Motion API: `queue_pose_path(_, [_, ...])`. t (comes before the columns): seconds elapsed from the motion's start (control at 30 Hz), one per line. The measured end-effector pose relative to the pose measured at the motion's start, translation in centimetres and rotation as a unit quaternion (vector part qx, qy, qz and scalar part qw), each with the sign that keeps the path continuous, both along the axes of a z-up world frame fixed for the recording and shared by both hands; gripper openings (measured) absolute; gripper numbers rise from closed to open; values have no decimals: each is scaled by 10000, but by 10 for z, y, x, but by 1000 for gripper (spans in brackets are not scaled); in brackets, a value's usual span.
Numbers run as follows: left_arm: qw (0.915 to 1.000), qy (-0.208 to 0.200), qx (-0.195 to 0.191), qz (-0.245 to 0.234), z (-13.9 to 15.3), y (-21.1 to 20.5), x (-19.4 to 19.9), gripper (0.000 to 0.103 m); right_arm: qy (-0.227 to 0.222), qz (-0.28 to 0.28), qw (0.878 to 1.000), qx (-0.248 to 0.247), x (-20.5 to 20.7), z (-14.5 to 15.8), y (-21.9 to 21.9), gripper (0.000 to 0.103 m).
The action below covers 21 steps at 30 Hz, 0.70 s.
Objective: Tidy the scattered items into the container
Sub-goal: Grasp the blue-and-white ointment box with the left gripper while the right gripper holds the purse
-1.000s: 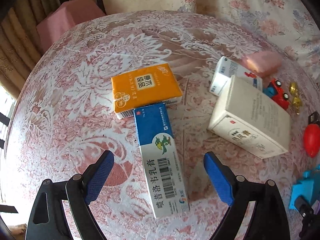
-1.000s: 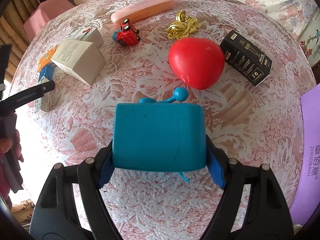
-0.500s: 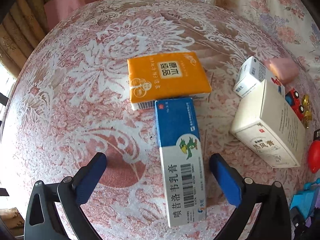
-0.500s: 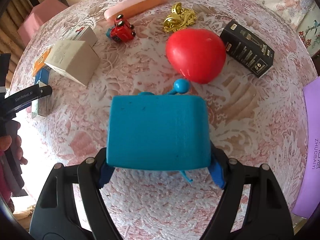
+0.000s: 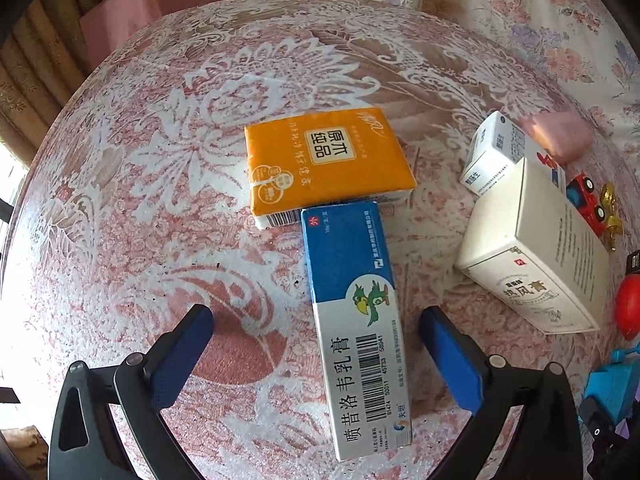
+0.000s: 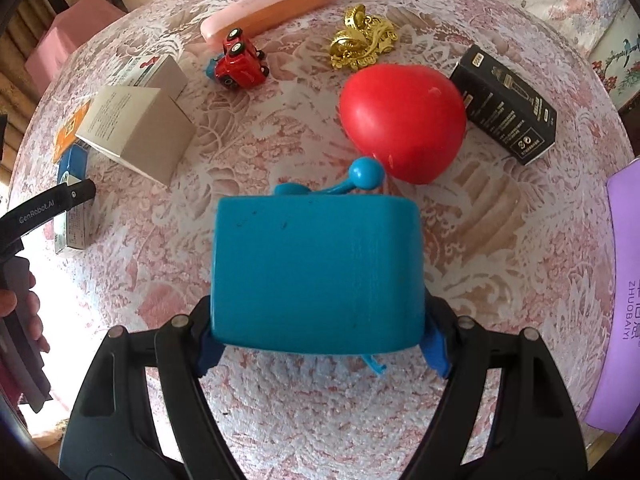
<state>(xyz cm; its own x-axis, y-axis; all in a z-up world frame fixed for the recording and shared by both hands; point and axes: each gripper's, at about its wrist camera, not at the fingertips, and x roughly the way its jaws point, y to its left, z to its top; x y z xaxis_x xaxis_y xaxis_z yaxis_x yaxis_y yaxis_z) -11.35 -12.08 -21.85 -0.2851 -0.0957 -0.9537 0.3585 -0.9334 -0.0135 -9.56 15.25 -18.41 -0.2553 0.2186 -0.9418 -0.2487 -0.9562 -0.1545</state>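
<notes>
My left gripper (image 5: 316, 320) points down at the table, open wide, its blue pads on either side of a blue-and-white ointment box (image 5: 356, 332) without touching it. An orange tissue pack (image 5: 326, 164) lies against that box's far end. My right gripper (image 6: 320, 354) is shut on a teal purse with a ball clasp (image 6: 316, 272), held just above the tablecloth. Beyond the purse lie a red heart-shaped item (image 6: 404, 120), a black box (image 6: 508, 104), a gold ornament (image 6: 362, 38), a red toy car (image 6: 240, 62) and a pink case (image 6: 268, 6).
A large white box (image 5: 532, 248) and a small white box (image 5: 496, 152) lie to the right of the ointment box. A purple object (image 6: 620, 300) sits at the table's right edge. A person's hand (image 6: 16, 304) shows at the left. A pink stool (image 5: 148, 4) stands beyond the table.
The left jaws have spread wider and the left gripper has closed in over the ointment box. The right gripper has kept its grip on the teal purse and sunk slightly.
</notes>
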Motion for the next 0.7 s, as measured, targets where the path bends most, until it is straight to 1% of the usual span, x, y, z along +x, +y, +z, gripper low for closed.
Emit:
queue_pose_path(0.07, [10000, 26, -25, -18, 0, 1, -1, 102, 2, 34, 10000, 77, 0, 0, -4, 79])
queue_pose_path(0.1, [10000, 53, -34, -22, 2, 1, -1, 98, 2, 51, 9999, 115, 0, -1, -5, 79])
queue_pose_path(0.17, [9998, 185, -73, -91, 9, 3, -1, 69, -18, 59, 9999, 135, -1, -1, -8, 79])
queue_pose_path(0.2, [9995, 244, -92, -166, 13, 5, -2, 33, -22, 46, 9999, 132, -1, -1, -9, 79])
queue_pose_path(0.27, [9994, 162, -87, -298, 15, 10, -6, 33, -29, 21, 9999, 141, -2, -1, -11, 79])
queue_pose_path(0.43, [9991, 133, 111, -397, 16, 8, -9, 33, -44, 0, 9998, 204, -4, -2, -19, 79])
queue_pose_path(0.7, [9966, 199, 100, -794, 18, 1, -3, 33, -93, -43, 9995, 313, -7, -4, -36, 79])
